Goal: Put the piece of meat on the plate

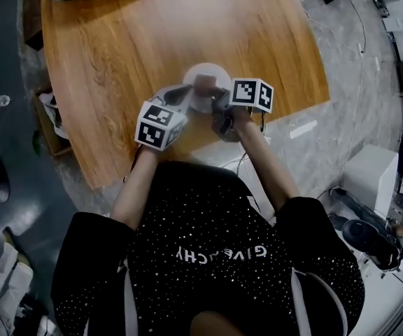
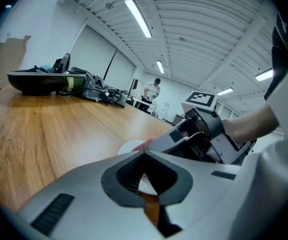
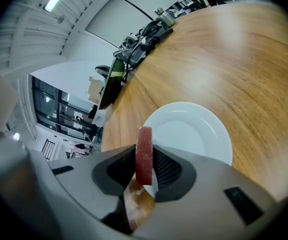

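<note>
meat [image 3: 144,143], a thin flat red slab, stands on its edge, its long side going up and down. the right gripper [image 3: 145,161] pinches its lower half between both jaws, just over the near rim of the white plate [image 3: 199,129]. the left gripper [image 2: 145,156], by the plate's left side, is closed with nothing in it. past the plate runs the wooden table [image 3: 254,59].

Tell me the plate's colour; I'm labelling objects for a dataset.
The plate is plain white, clearest in the right gripper view.
</note>
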`<state>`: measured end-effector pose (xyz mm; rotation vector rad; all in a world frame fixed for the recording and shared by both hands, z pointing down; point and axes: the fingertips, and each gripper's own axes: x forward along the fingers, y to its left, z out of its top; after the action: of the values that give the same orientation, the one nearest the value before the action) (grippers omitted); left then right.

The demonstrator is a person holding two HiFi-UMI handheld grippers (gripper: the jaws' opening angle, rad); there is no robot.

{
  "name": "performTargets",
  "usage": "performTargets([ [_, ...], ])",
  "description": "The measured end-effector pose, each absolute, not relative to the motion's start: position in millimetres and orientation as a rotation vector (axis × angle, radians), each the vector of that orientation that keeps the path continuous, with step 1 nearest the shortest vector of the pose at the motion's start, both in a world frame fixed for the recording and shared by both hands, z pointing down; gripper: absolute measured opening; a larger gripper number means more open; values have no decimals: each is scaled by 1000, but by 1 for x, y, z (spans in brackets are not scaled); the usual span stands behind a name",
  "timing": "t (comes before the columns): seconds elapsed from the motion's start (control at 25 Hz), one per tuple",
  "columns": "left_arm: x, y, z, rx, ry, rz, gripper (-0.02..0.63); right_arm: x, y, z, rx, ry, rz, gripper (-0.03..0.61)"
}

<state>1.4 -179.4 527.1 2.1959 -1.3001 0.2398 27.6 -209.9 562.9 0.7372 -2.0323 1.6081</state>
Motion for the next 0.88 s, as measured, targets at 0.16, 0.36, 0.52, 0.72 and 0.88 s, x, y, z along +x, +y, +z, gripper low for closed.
performTargets([
  [0.16,2,-178,531,2196,-1288,241,8,28,-208,570,755,-1969,1637,97],
  [0.36,7,-177,535,2201,-1270,247,8,31,-210,575,764,-1908,1642,99],
  [0.52,7,-177,533,2200,-1266,235,8,31,-205,573,699,-1904,1635,154],
  [0.72,11,-178,533,2203,-1255,231,8,38,-205,570,686,-1879,1645,218],
  [0.88,14,-179,533,2207,-1245,234,8,48,-209,571,713,-1856,1551,218],
])
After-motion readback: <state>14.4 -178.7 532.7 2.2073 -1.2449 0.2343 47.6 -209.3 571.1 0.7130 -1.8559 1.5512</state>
